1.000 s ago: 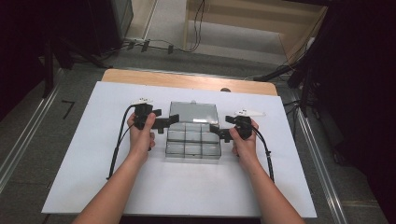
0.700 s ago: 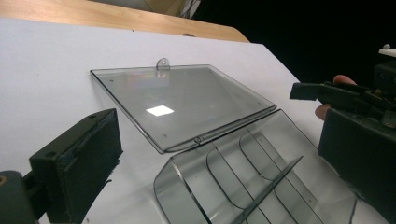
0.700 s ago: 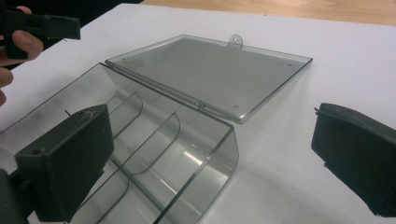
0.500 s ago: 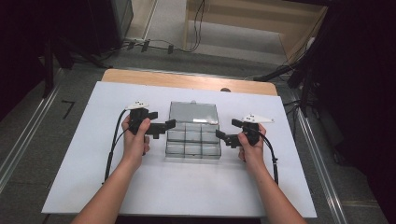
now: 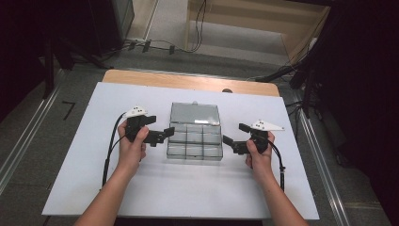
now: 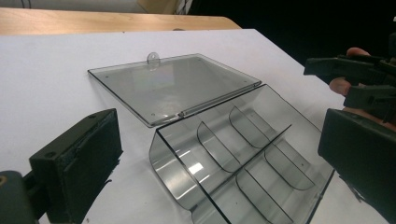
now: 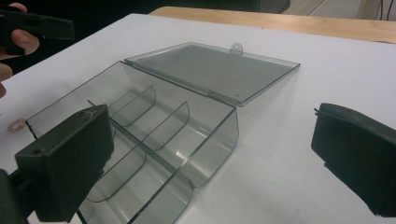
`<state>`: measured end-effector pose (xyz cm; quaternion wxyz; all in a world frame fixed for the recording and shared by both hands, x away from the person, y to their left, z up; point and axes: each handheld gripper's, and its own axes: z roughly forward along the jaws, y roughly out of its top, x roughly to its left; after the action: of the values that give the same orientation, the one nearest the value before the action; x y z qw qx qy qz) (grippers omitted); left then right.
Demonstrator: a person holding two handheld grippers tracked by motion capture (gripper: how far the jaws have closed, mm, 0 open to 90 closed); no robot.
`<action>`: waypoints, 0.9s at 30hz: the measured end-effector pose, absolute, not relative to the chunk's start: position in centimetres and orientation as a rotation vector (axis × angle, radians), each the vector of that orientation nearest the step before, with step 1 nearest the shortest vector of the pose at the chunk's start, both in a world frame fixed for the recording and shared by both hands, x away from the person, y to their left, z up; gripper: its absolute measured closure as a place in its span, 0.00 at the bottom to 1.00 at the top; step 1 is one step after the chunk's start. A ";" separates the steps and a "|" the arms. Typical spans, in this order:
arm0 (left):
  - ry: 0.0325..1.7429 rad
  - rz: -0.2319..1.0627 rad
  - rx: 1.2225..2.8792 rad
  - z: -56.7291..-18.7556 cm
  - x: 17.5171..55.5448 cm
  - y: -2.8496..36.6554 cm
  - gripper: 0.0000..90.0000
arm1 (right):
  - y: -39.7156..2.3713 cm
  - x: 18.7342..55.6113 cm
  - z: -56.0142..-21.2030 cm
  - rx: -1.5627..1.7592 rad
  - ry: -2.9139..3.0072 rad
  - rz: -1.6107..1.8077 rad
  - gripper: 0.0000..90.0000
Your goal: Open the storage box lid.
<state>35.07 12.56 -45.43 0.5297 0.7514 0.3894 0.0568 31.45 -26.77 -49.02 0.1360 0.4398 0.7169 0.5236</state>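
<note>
Claws (image 5: 165, 135) (image 5: 229, 142) apart, flanking open clear box (image 5: 195, 143) on white table (image 5: 94, 122).

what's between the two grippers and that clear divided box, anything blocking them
Nothing visible. The left gripper sits just off the left side of the open clear box, the right gripper just off its right side, with bare white table around. Both stand open, holding nothing; the lid lies flat behind.
</note>
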 end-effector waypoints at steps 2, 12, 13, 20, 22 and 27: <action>0.929 0.139 1.790 -45.3 34.7 12.7 0.00 | -27.0 31.2 -49.0 1.271 2.069 1.525 0.00; 0.911 0.145 1.804 -45.3 33.2 13.6 0.00 | -28.0 29.7 -49.2 1.259 2.051 1.536 0.00; 0.907 0.143 1.803 -45.3 33.1 13.7 0.00 | -28.1 29.5 -49.2 1.256 2.050 1.529 0.00; 0.908 0.155 1.799 -45.6 32.0 14.4 0.00 | -28.6 28.3 -48.9 1.225 2.042 1.515 0.00; 0.912 0.157 1.810 -45.7 31.7 14.6 0.00 | -28.8 28.0 -48.9 1.227 2.040 1.518 0.00; 0.924 0.166 1.808 -45.9 31.1 15.4 0.00 | -29.4 27.3 -49.1 1.242 2.032 1.520 0.00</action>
<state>31.13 15.35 -45.91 0.5247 0.7554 0.3863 0.0694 27.26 -29.43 -49.08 0.1575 0.4340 0.7103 0.5314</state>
